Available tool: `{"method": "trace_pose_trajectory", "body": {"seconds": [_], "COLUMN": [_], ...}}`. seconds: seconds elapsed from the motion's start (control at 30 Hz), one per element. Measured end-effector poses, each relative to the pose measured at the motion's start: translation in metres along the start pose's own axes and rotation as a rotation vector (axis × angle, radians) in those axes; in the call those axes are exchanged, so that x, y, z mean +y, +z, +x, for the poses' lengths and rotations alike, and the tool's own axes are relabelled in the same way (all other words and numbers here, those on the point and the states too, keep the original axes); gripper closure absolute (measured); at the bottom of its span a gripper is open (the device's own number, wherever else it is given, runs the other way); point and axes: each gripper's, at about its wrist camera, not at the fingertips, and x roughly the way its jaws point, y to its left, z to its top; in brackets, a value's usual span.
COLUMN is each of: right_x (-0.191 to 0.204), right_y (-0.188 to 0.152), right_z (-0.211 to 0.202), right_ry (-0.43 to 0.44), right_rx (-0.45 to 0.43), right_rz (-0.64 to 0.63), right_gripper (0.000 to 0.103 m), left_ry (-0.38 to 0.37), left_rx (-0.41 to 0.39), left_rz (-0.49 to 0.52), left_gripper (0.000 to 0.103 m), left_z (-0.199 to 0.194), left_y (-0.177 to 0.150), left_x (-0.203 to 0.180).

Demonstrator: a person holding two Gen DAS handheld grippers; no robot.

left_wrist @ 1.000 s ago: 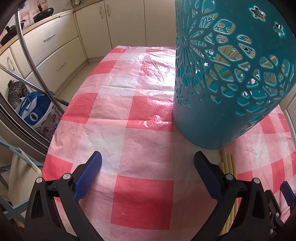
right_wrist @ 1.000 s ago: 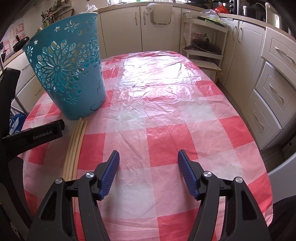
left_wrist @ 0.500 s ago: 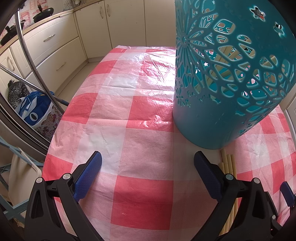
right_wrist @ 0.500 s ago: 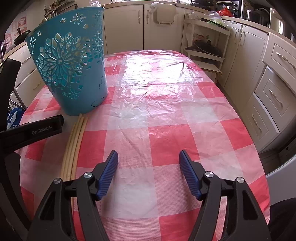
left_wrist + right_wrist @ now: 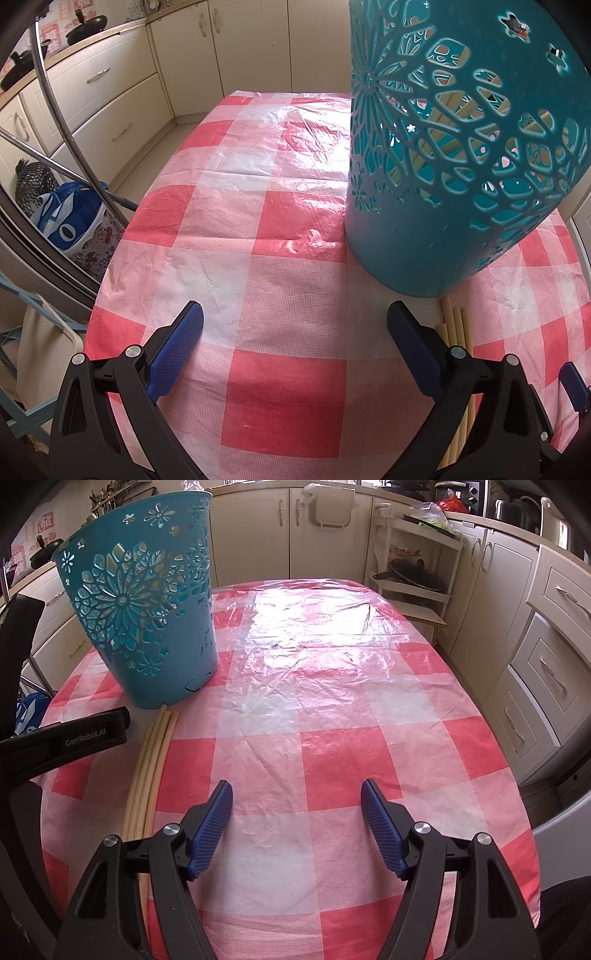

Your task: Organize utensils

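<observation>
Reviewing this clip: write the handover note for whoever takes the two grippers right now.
Left gripper: open, empty, low over the checked tablecloth.
Right gripper: open, empty, over the near end of the table.
Teal basket stands upright; some pale sticks show through its cutouts.
Chopsticks, a small bundle, lie on the cloth just in front of the basket, between the two grippers.
Left: pick up the bundle and drop it in the basket.

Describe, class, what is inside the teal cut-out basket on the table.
Through the teal basket's holes, pale chopsticks lean inside. The solid lower wall hides their count and the bottom.
</observation>
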Motion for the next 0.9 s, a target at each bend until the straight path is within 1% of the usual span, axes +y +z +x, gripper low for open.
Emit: {"method": "trace_pose_trajectory", "body": {"seconds": [0.13, 0.3, 0.63, 0.77, 0.9], "right_x": [-0.001, -0.007, -0.024, -0.024, -0.029], "right_y": [0.0, 0.0, 0.001, 0.0, -0.001], "right_z": [0.0, -0.002, -0.002, -0.004, -0.005], "right_ry": [0.017, 0.058, 0.177, 0.186, 0.223], "right_rx": [-0.002, -0.01, -0.024, -0.024, -0.028], "right_rz": [-0.003, 0.024, 0.087, 0.087, 0.105], "right_gripper": [0.033, 0.031, 0.025, 0.024, 0.023], "left_ry": [0.0, 0.0, 0.0, 0.0, 0.001], "left_rx": [0.0, 0.0, 0.0, 0.0, 0.0], "left_rz": [0.0, 0.0, 0.0, 0.0, 0.001], "left_gripper": [0.007, 0.007, 0.007, 0.007, 0.007], "left_z": [0.0, 0.0, 0.0, 0.0, 0.0], "left_y": [0.0, 0.0, 0.0, 0.0, 0.0], "left_x": [0.0, 0.0, 0.0, 0.0, 0.0]}}
